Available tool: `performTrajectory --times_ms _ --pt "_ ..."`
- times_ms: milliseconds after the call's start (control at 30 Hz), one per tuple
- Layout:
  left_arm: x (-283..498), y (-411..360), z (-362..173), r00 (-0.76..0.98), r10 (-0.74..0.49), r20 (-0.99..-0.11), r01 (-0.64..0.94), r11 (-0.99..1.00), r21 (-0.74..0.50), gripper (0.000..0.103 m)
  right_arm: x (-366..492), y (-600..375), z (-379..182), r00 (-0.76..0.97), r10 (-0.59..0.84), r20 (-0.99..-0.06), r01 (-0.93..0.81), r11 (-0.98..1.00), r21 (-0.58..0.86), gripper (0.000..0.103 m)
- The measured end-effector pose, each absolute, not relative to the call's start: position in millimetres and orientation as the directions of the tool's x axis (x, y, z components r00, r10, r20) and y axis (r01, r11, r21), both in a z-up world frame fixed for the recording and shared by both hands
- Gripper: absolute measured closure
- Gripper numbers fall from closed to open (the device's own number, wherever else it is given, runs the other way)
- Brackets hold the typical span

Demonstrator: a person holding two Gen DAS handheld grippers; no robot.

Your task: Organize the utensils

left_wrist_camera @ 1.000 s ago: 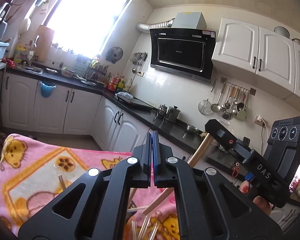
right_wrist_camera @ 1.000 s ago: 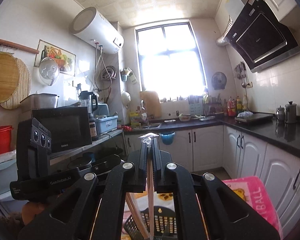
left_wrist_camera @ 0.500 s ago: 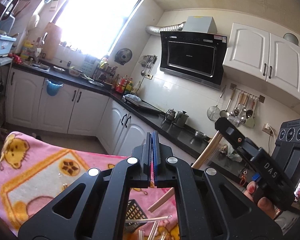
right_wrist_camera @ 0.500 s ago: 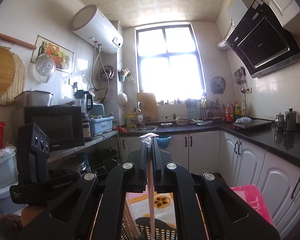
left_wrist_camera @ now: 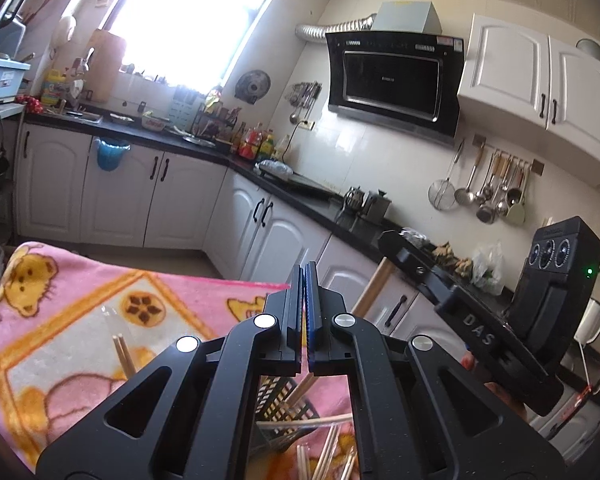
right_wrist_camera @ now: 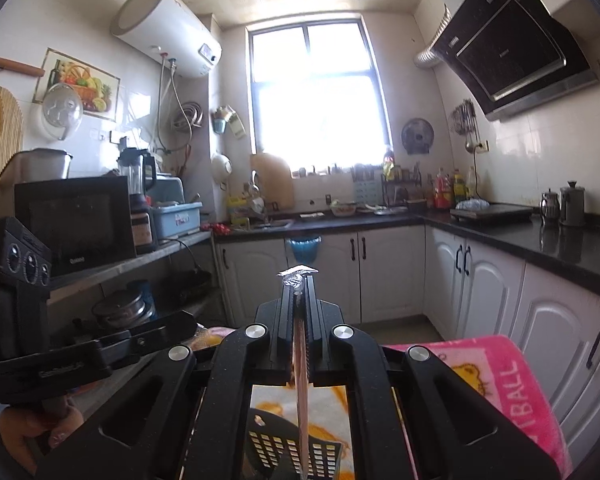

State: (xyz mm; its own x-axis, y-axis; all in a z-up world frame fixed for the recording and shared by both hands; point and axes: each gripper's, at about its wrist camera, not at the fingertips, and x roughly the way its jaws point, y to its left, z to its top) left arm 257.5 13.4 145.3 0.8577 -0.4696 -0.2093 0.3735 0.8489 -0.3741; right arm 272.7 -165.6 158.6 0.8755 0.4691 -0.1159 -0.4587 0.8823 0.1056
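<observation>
The right gripper (right_wrist_camera: 300, 292) clenches wrapped chopsticks (right_wrist_camera: 301, 380), long axis toward 6 o'clock, over the basket (right_wrist_camera: 260, 444) (left gripper (left_wrist_camera: 305, 300) clenched empty).

Black perforated plastic basket (left_wrist_camera: 288, 408) is sitting on the pink cartoon-print blanket (left_wrist_camera: 60, 320). Wrapped wooden chopsticks (left_wrist_camera: 324, 456) are cluttering the blanket just in front of basket. Blanket left of basket is lying mostly bare, one chopstick pair (left_wrist_camera: 124, 354) sticking up there. White base cabinets (right_wrist_camera: 500, 300) are standing well beyond basket.
</observation>
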Motion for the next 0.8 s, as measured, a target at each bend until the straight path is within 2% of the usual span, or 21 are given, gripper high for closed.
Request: performTrajectory --times_ms 467,767,800 --pt "266 5 106 0.838 -0.465 -0.287 0.352 0.861 -0.368 0.103 277 -165 125 0.876 0.447 -0.183 -0.431 0.894 0.122 0.098" --pt "261 6 93 0.832 -0.453 -0.322 0.335 0.871 -0.36 0.103 278 -169 107 0.859 0.42 -0.292 -0.39 0.907 0.158 0.097" --pt "260 5 93 0.833 -0.449 -0.324 0.333 0.874 -0.355 0.103 278 -169 105 0.856 0.416 -0.308 -0.384 0.909 0.16 0.092"
